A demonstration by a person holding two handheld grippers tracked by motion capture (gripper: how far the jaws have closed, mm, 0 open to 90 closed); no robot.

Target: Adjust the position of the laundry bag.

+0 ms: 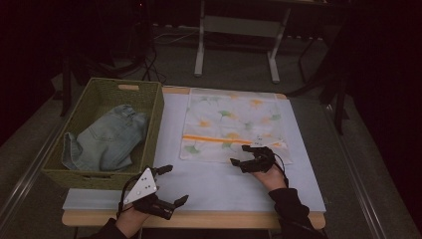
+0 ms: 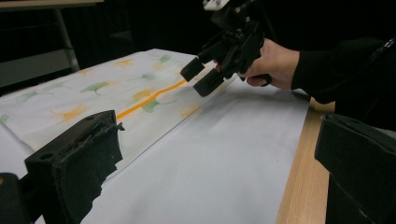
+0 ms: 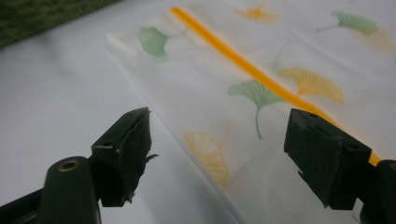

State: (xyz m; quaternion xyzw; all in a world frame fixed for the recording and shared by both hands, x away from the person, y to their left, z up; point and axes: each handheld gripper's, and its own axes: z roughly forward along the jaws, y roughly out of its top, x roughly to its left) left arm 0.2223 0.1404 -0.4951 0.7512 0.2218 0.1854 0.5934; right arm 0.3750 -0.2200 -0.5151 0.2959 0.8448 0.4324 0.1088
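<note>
Hovering low over the near edge of the white cloth printed with green and orange ginkgo leaves and an orange stripe [image 1: 234, 127], the right hand-held gripper [image 1: 249, 155] has its jaws spread wide. In the right gripper view [image 3: 217, 154] the hem runs through the gap between both black pads; neither pad presses on the fabric, nothing gripped. Cloth lies flat on the pale grey-white counter [image 1: 209, 181], right of centre, its far edge reaching the counter's far side.

The left hand-held gripper [image 1: 171, 184], with its grey three-cornered plate on top, sits at the near-left of the counter, well apart from the cloth. Jaws wide apart, empty, seen likewise in the left gripper view [image 2: 210, 163], where bare counter lies between them.

Edges: the cloth's near hem runs roughly parallel to the counter's wooden front strip [image 1: 209, 219], with a broad bare band of counter between. A green woven rectangular basket [image 1: 149, 107] stands against the counter's left side, holding folded light-blue denim jeans [image 1: 107, 139]; a narrow bare strip separates the basket from the cloth's left edge. Right of the cloth, a slim margin of counter remains before the drop.
</note>
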